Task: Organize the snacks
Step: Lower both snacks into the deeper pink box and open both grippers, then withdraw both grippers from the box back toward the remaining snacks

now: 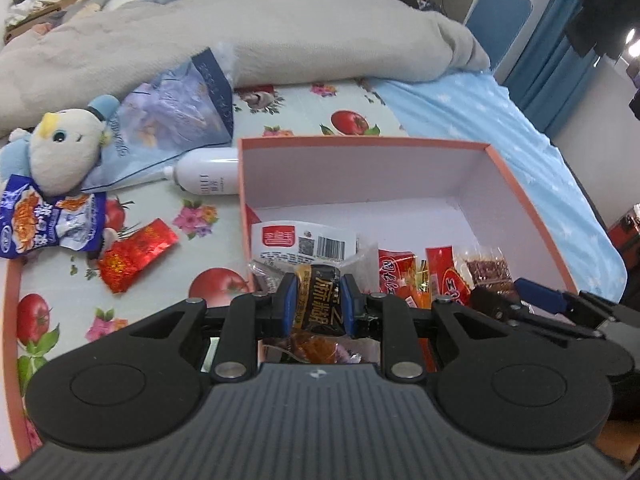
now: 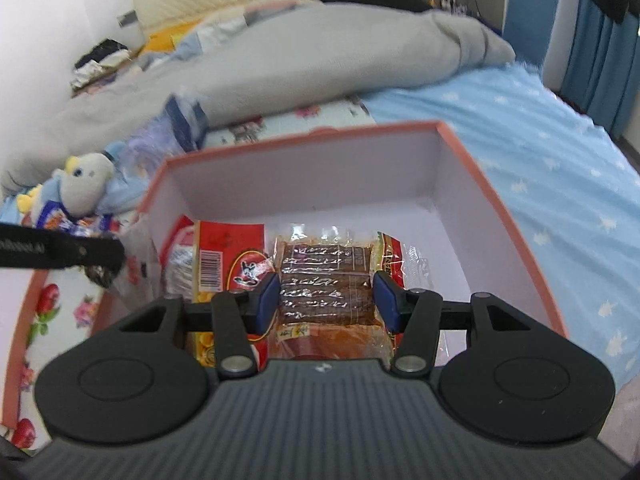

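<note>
From the left wrist, the left gripper (image 1: 319,300) clamps a black-and-gold snack packet (image 1: 318,300) over the orange box's (image 1: 362,143) near edge, apparently to drop it inside. From the right wrist, the right gripper (image 2: 326,300) squeezes a clear-wrapped brown snack bar (image 2: 326,280) above the box's (image 2: 304,142) floor.

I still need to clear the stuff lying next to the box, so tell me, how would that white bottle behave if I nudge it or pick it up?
The white bottle lies on its side, and its body looks round, so a nudge would probably roll it. Its smooth, glossy surface may slip between gripper pads. It looks rigid, so it likely won't flop like the snack packets nearby.
</note>
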{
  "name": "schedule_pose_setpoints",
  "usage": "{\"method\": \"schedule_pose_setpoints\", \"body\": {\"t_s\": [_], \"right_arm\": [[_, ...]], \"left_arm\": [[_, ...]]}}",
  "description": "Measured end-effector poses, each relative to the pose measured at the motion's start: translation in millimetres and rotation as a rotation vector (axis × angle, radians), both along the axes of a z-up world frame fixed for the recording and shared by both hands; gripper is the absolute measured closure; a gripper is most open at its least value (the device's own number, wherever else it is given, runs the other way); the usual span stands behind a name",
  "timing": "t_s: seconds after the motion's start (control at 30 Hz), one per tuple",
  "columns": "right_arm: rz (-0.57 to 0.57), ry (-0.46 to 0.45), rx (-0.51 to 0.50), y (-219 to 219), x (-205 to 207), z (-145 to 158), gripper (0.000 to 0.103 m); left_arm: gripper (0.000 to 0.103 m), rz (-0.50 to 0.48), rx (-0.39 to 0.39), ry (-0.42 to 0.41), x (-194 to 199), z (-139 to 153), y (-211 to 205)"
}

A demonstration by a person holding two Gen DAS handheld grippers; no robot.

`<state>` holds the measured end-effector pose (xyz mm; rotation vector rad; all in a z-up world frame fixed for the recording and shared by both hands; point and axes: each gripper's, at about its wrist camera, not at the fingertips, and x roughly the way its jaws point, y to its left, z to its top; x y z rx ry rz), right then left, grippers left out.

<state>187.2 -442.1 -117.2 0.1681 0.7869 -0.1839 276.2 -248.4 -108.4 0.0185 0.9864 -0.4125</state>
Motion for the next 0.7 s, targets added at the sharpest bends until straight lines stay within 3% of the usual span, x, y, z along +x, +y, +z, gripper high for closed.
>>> {"method": "schedule_pose_setpoints", "body": {"t_s": [0.17, 0.23, 0.3, 0.37, 0.4, 0.7], "right_arm": [[-0.034, 0.022, 0.012, -9.4, 3.7, -9.0, 0.048], [-0.042, 0.026, 0.008, -8.7, 4.9, -8.0, 0.046], [-0.05, 0.028, 0.018, -9.7, 4.6, -5.9, 0.046], [-0.057, 0.018, 0.038, -10.2, 2.5, -1.6, 0.021], [-0.055, 0.006, 0.042, -9.6, 0.3, 1.9, 0.019], [-0.062, -0.078, 0.036, 6.5, -21.3, 42.1, 0.019]], "left_arm": [[0.076, -0.017, -0.002, 0.012, 6.0, -6.1, -9.0], [0.071, -0.018, 0.006, 0.006, 5.9, -4.4, -9.5], [0.06, -0.013, 0.0, 0.001, 5.7, -1.1, -6.7], [0.059, -0.012, -0.012, -0.013, 3.9, 5.3, -2.8], [0.059, -0.013, -0.015, -0.02, 2.4, 8.6, -0.7], [0.058, -0.026, -0.05, -0.094, -21.2, 47.8, 24.0]]}}
